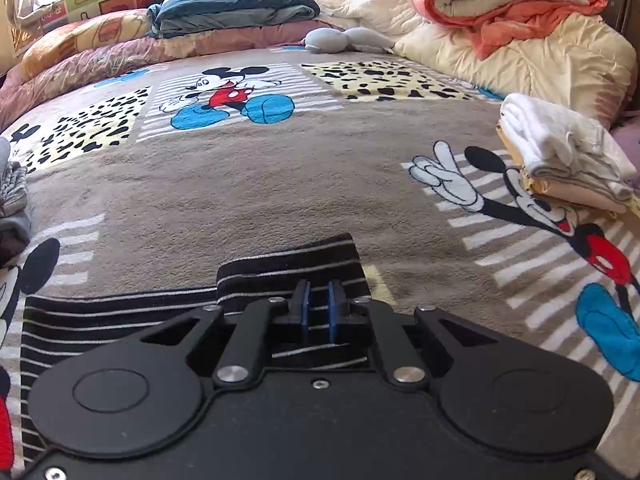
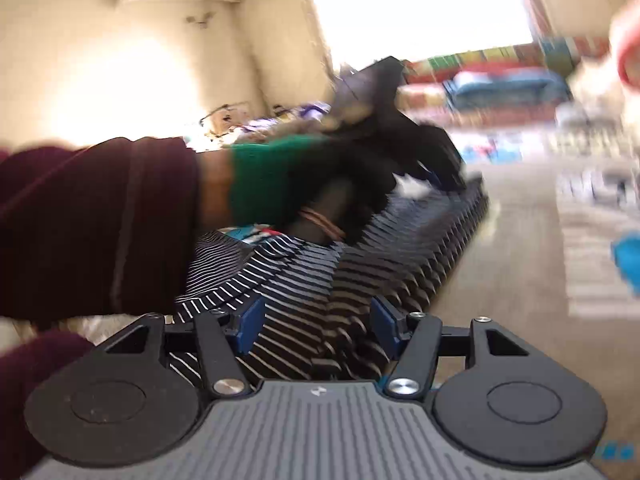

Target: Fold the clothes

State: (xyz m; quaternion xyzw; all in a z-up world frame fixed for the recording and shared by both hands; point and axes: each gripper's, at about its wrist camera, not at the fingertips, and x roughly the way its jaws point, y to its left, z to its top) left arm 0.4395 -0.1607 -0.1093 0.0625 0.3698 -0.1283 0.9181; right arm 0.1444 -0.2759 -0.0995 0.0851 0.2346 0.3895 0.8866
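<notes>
Left gripper (image 1: 319, 306) fingers nearly shut, can't tell if they're pinching the striped garment (image 1: 120, 320) lying part-folded on the blanket (image 1: 240, 184); right gripper (image 2: 318, 326) wide open, empty, over it; folded stack (image 1: 568, 156) beyond, so partway I'd guess.

Your left gripper (image 1: 319, 306) sits low with its blue pads (image 1: 305, 308) drawn close, only a narrow gap showing between them (whether they pinch anything there cannot be told). Your right gripper (image 2: 318, 330) has its jaws spread wide. Your left forearm, in a maroon sleeve (image 2: 92, 224) and a green-cuffed black glove (image 2: 320, 184), crosses the right wrist view, blurred.
</notes>
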